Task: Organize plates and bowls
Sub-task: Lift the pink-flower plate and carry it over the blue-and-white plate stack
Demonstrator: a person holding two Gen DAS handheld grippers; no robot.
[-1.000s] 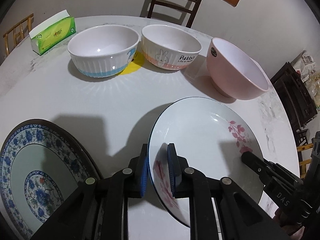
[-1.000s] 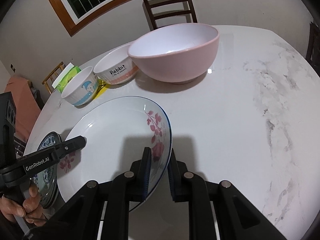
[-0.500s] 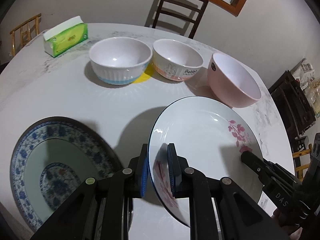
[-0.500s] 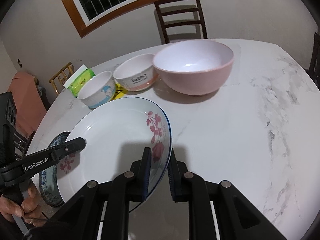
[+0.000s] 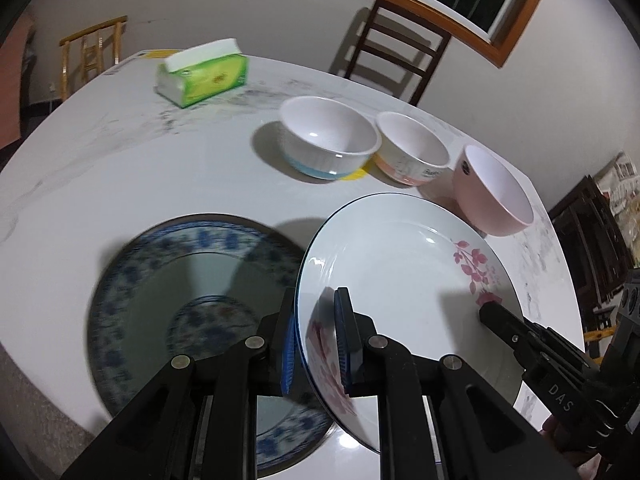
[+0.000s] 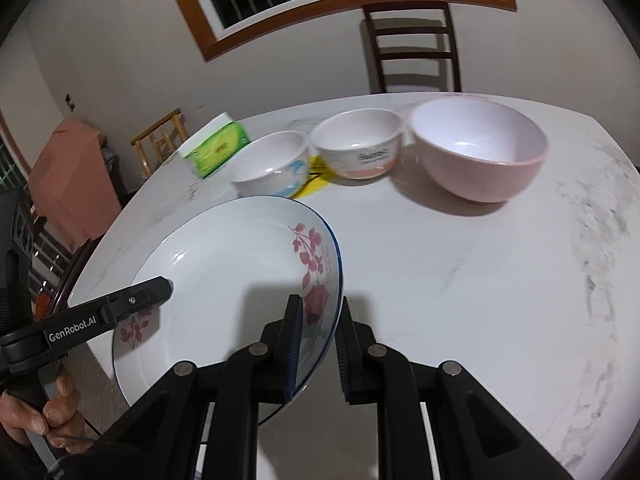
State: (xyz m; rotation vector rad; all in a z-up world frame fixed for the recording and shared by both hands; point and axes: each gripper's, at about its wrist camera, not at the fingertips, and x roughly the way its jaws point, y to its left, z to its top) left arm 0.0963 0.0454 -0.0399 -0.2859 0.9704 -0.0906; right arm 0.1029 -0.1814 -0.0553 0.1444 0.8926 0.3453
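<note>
The white marble-veined table [image 5: 120, 168] carries a green tissue pack [image 5: 202, 74] at its far side, three bowls in a row: blue-based bowl [image 5: 328, 138], rabbit bowl [image 5: 412, 148], pink bowl [image 5: 494, 196], and a blue-patterned plate [image 5: 160, 280] near its front edge.

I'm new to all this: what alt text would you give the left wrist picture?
A black claw grips the rim of a white plate with pink flowers, held above a blurred blue-patterned plate on a white table. Behind stand three bowls and a green tissue pack.
</note>
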